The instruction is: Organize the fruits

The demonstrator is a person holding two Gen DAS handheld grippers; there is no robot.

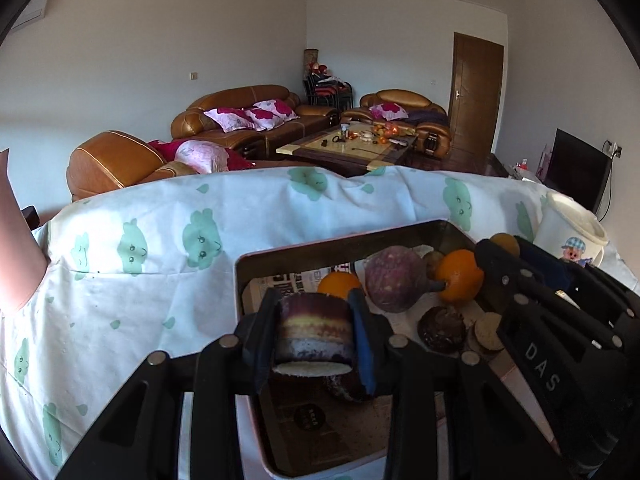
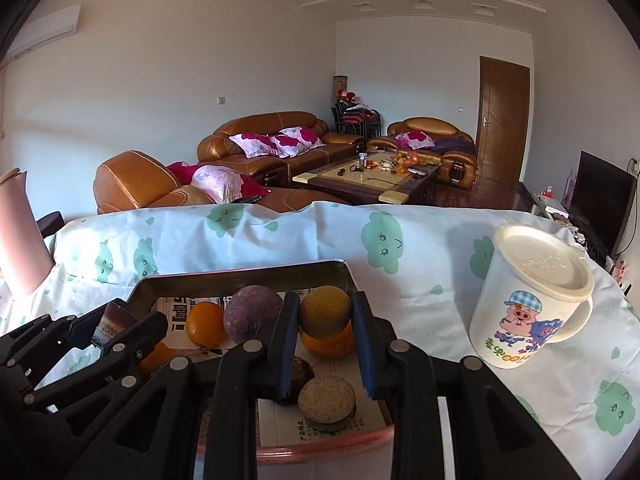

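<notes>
A metal tray (image 1: 340,236) lined with newspaper sits on the clothed table and holds fruit. My left gripper (image 1: 316,336) is shut on a dark purple halved fruit piece (image 1: 314,330) and holds it above the tray's near left part. My right gripper (image 2: 325,328) is shut on a round yellow-brown fruit (image 2: 325,312), held just above an orange (image 2: 326,344). The tray also holds a round purple fruit (image 2: 252,314), another orange (image 2: 206,324), a dark fruit shell (image 1: 442,328) and a pale cut half (image 2: 327,400). The tray rim shows in the right wrist view (image 2: 240,276).
A white lidded cartoon mug (image 2: 528,300) stands right of the tray. A pink pitcher (image 2: 18,236) stands at the far left. The white cloth with green prints (image 1: 140,264) covers the table. Sofas and a coffee table lie beyond the far edge.
</notes>
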